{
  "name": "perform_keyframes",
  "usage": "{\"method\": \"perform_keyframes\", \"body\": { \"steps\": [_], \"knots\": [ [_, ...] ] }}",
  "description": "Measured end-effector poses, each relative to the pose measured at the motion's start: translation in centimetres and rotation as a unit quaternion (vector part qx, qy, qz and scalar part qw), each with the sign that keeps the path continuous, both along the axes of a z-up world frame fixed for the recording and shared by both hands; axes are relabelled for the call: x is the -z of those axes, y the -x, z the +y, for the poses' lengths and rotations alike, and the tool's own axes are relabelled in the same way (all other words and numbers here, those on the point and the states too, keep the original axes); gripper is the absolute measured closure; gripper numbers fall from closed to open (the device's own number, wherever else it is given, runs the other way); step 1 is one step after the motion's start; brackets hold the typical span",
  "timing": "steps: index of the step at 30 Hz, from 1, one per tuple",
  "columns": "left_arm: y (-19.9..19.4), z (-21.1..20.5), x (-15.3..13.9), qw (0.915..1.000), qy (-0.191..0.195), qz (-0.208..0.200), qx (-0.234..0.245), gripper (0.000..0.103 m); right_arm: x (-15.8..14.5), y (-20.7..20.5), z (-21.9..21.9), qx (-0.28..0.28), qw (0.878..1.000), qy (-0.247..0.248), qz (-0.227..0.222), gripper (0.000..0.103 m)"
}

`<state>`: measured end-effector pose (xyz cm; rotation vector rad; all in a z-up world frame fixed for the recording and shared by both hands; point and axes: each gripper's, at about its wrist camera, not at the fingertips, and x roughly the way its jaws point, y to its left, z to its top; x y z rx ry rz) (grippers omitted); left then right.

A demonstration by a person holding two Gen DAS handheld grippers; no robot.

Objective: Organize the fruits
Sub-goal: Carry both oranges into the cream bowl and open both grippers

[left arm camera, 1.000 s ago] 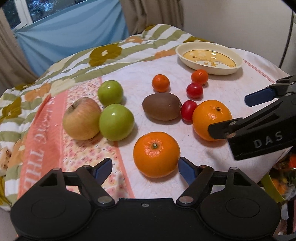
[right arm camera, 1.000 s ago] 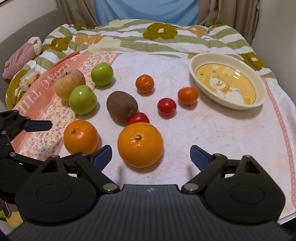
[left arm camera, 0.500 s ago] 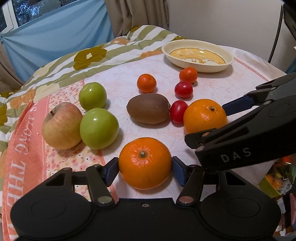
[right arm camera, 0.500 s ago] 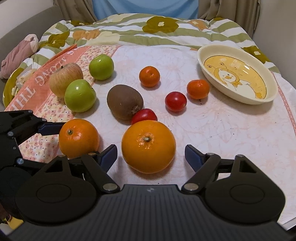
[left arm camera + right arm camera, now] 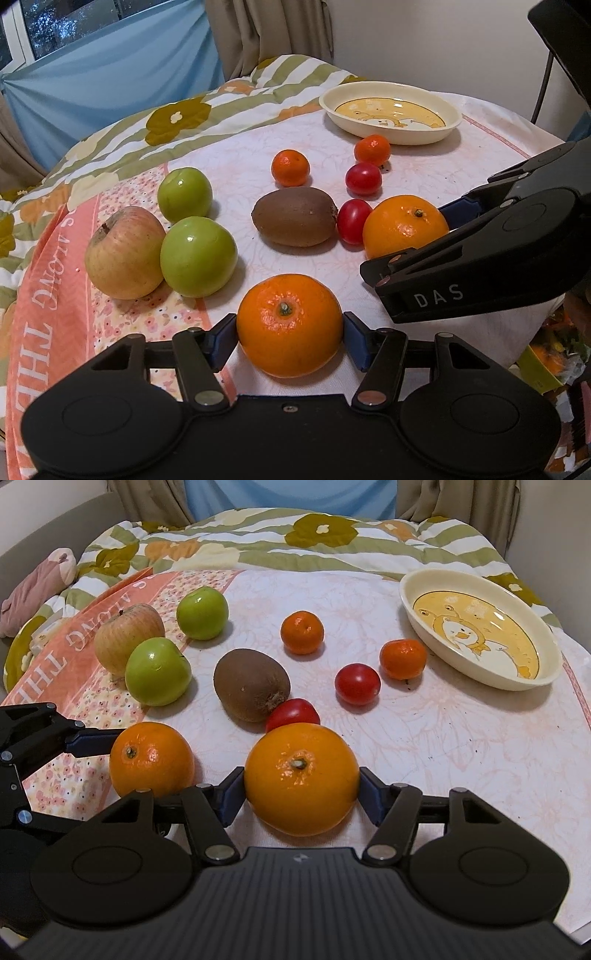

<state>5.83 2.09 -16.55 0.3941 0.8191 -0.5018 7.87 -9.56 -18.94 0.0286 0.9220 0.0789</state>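
Two large oranges lie at the table's near edge. My left gripper (image 5: 290, 334) is shut on the left orange (image 5: 289, 324), its blue pads touching both sides. My right gripper (image 5: 301, 792) is shut on the right orange (image 5: 301, 783), pads touching both sides. Both oranges rest on the cloth. The right orange also shows in the left wrist view (image 5: 404, 225), and the left orange in the right wrist view (image 5: 151, 758). A cream dish (image 5: 480, 627) with a yellow cartoon stands empty at the far right.
A kiwi (image 5: 252, 684) and two cherry tomatoes (image 5: 357, 684) lie just beyond the oranges, one tomato (image 5: 293, 714) touching the right orange. Two small mandarins (image 5: 302, 631) lie farther back. A red apple (image 5: 128, 638) and two green apples (image 5: 158, 671) sit left.
Both grippers moved forward and down over the oranges and closed, from wide open to pads pressing each orange's sides.
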Motion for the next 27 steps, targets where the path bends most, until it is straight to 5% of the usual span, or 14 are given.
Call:
{"method": "perform_keyframes", "body": {
  "steps": [10, 27],
  "knots": [
    [0.4, -0.2, -2.7, 0.9998, 0.011, -0.015, -0.003, 0.039, -2.6, 1.0, -1.4, 0.026, 1.0, -0.006, -0.009, 0.025],
    [-3.4, -5.3, -13.1, 0.9958, 0.07, -0.058, 0.012, 0.039, -13.8, 0.0, -11.6, 0.103, 0.992, -0.007, -0.077, 0.025]
  ]
}}
